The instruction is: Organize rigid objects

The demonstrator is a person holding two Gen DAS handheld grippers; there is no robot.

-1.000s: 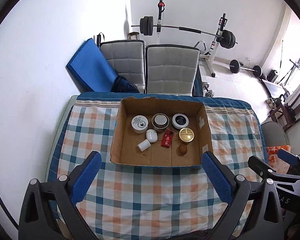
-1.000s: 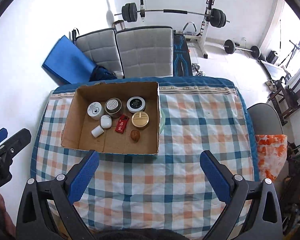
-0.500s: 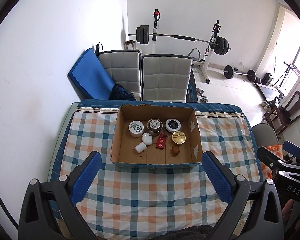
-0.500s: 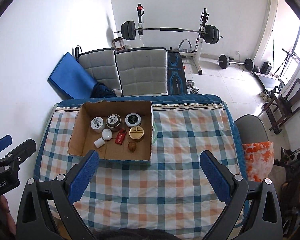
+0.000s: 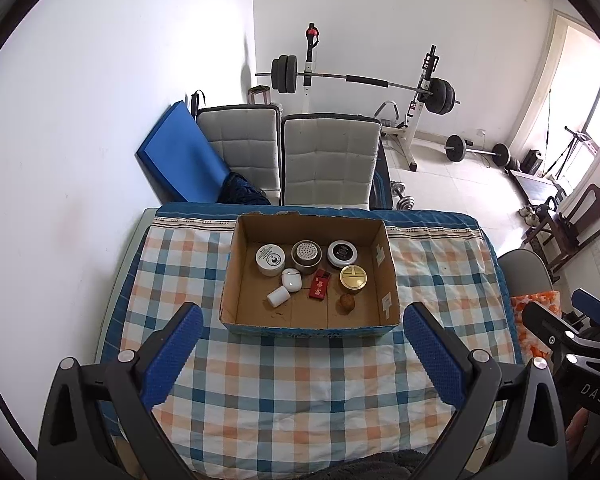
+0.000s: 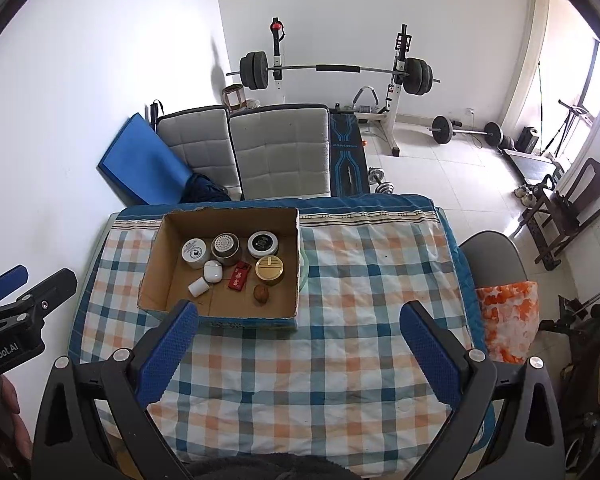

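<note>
A white-walled room with a barbell rack (image 5: pixel 360 80) and two grey chairs (image 5: pixel 328 160) behind a table under a checked cloth (image 5: pixel 300 380). On it, towards the chairs, sits an open cardboard box (image 5: pixel 308 324) holding round tins (image 5: pixel 353 278), white cases (image 5: pixel 291 279), a red packet (image 5: pixel 319 285) and a walnut (image 5: pixel 346 303). Left gripper (image 5: pixel 302 354) and right gripper (image 6: pixel 298 350) hang spread wide, empty, on the box's near side.

Ahead of my left tool (image 5: pixel 304 354) the checked blue-and-orange cloth on the tabletop (image 5: pixel 300 384) lies bare up to the open brown cardboard box (image 5: pixel 312 326), whose near wall stands in the way at cloth level. Over that wall, the box's near floor strip is free; small jars and cases crowd its far half. Ahead of my right tool (image 6: pixel 298 354) the cloth runs unobstructed beside the box's right wall.
</note>
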